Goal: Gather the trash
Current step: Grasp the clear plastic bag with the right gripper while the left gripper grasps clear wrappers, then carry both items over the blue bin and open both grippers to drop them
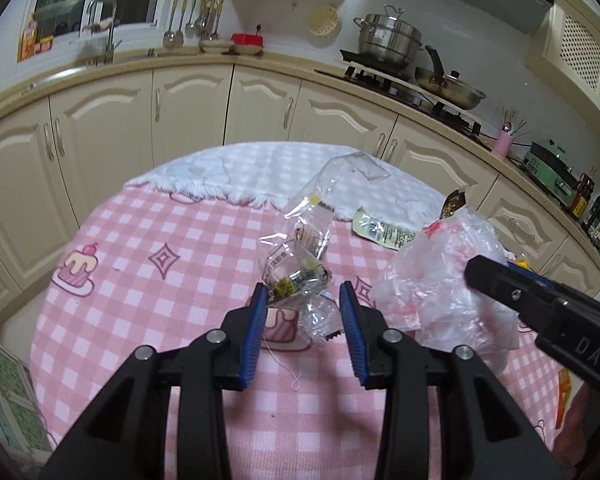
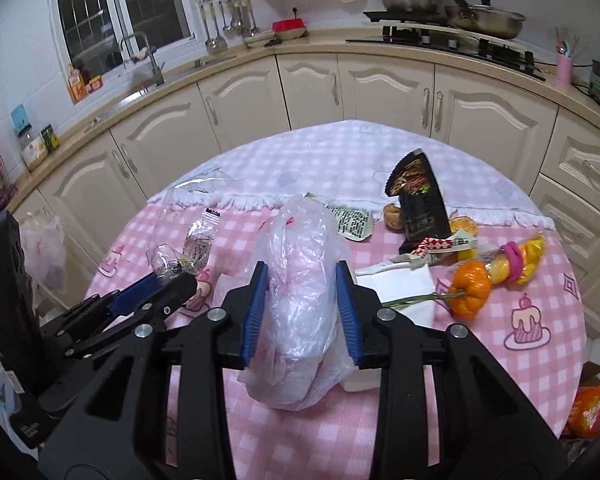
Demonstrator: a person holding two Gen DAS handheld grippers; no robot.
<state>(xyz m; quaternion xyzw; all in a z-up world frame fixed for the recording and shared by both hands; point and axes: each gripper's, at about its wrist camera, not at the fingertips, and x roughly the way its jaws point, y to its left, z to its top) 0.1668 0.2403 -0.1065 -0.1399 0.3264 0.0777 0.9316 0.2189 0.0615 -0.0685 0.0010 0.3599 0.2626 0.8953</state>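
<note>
A crumpled translucent plastic bag (image 2: 300,300) with red print stands on the pink checked tablecloth (image 2: 380,432). My right gripper (image 2: 302,270) is shut on it, both blue pads pressing its sides. The same bag (image 1: 440,280) shows at the right in the left wrist view, with the right gripper (image 1: 484,272) against it. A clear crinkled wrapper (image 1: 296,268) with scraps inside sits between the pads of my left gripper (image 1: 303,292), which is shut on it. The right wrist view shows the left gripper (image 2: 180,280) low at the left with that wrapper (image 2: 196,240) at its tip.
More litter lies to the right: a black snack packet (image 2: 420,200), a green-white sachet (image 2: 352,224), a white napkin (image 2: 404,288), a mandarin (image 2: 470,288) and a yellow packet (image 2: 516,260). Cream cabinets (image 2: 380,92) ring the round table. An orange bag (image 2: 596,404) lies beyond the table's right edge.
</note>
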